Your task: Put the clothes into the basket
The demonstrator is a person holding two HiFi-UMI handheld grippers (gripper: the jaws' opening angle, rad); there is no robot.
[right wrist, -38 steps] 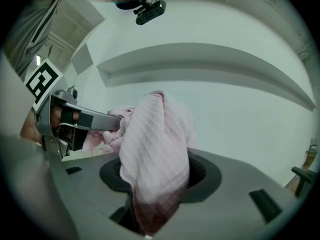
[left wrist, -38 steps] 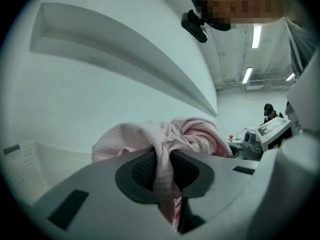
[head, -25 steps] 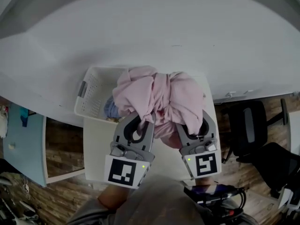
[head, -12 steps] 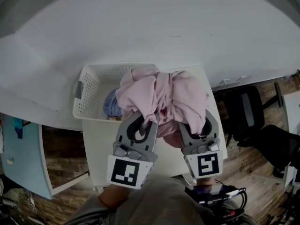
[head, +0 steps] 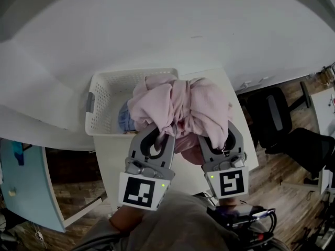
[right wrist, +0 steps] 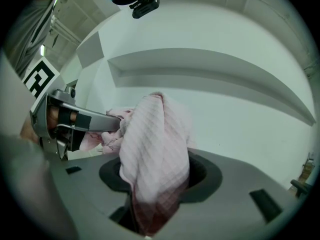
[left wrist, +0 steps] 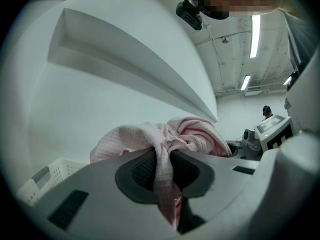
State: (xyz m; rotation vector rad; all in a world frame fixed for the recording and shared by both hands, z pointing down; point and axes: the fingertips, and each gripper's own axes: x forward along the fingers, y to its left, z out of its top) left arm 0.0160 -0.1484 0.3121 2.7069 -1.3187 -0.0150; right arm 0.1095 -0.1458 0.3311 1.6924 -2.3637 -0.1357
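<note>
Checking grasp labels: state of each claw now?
Left claw: shut on the pink cloth.
Right claw: shut on the same cloth.

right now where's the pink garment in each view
Head view: pink garment at centre, covering the white basket's right end.
Left gripper view: pink garment low centre, pinched between the jaws.
Right gripper view: pink garment at centre, bunched between the jaws.
Shared landmark: the left gripper, clamped on it in all three.
</note>
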